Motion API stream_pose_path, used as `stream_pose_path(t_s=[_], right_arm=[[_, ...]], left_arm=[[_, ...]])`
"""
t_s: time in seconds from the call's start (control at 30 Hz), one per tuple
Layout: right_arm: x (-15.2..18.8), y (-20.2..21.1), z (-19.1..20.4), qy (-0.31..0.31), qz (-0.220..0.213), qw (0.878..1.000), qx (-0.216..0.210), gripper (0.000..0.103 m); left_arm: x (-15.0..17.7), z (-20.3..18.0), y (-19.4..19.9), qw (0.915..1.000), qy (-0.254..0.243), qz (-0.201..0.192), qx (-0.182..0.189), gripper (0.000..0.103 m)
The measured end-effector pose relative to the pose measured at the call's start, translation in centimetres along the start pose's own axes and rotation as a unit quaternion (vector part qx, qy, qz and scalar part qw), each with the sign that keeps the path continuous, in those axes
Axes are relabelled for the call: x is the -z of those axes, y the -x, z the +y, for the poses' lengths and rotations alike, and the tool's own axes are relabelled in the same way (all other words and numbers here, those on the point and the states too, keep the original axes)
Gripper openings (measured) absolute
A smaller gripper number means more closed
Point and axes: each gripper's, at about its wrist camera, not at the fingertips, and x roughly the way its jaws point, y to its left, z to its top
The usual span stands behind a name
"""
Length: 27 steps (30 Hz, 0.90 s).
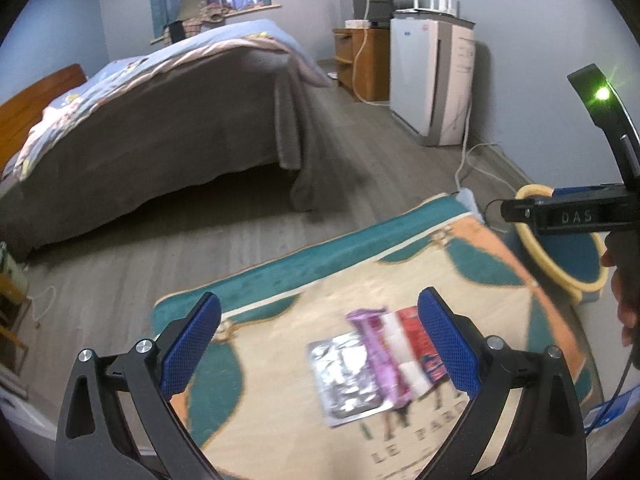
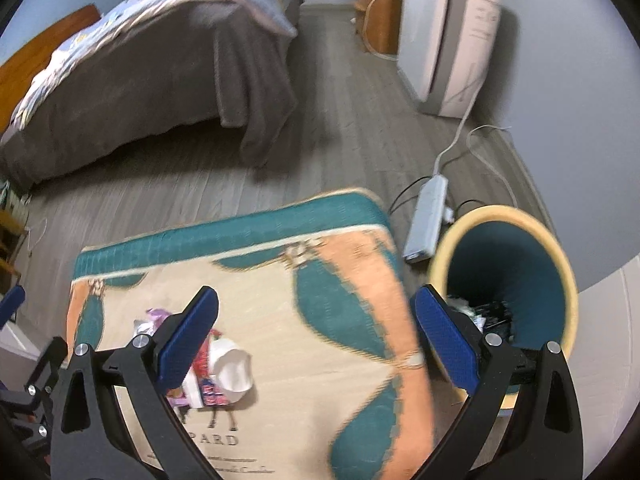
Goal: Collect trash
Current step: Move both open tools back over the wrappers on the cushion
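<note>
A: Where's the trash?

B: The wrappers (image 1: 376, 364) lie in a small overlapping pile on the rug (image 1: 460, 280), near you: a silver foil packet (image 1: 344, 376) on the left, a purple wrapper (image 1: 380, 352) across it, a red and white one (image 1: 412, 340) on the right. From the right wrist view a white cup-like piece (image 2: 234, 368) sits against the same pile.

A: And my left hand-held gripper?

B: Your left hand-held gripper (image 1: 320, 348) is spread wide with nothing between its blue pads, above the rug, the pile lying just inside its right finger.

A: The right one?

B: Your right hand-held gripper (image 2: 316, 340) is just as wide apart and holds nothing. The pile shows behind its left finger; the bin (image 2: 560, 264) shows behind its right one.

A: What's in the bin?

B: Some dark scraps at the bottom, too blurred to name. It stands off the rug's right edge, with a power strip (image 2: 428, 216) on the wood floor (image 2: 200, 200) just beyond. The bed (image 1: 160, 120) is far left.
</note>
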Motion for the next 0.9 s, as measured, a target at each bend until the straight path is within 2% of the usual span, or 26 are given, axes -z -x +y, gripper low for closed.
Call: stream_pose_path(t_s=[0.3,0.4,0.6,0.83,0.87,0.9], right_arm=[[1.2,-4.3,4.6,0.049,0.054,0.997,0.011,0.097],[1.6,-5.0,5.2,0.050,0.066,0.997,0.002,0.097],[2.6,-5.8,5.5,0.064,0.082,0.995,0.010,0.097],[3.8,-6.6,5.5,0.074,0.105,0.992,-0.009,0.097],[4.1,-6.9,5.7,0.076,0.114,0.990,-0.017,0.096],[4.3,-7.1,5.8,0.075,0.121,0.990,-0.024,0.091]], left_arm=[[2.6,4.0,-2.7,0.9979,0.025,0.051,-0.031,0.098],[3.8,4.3,-4.0,0.9961,0.033,0.074,-0.036,0.098],[6.0,3.7,-6.8,0.9893,0.046,0.135,-0.028,0.098],[6.1,2.6,-7.6,0.9891,0.032,0.141,-0.024,0.098],[6.0,2.6,-7.7,0.9891,0.032,0.142,-0.024,0.098],[6.1,2.6,-7.7,0.9891,0.030,0.142,-0.025,0.098]])
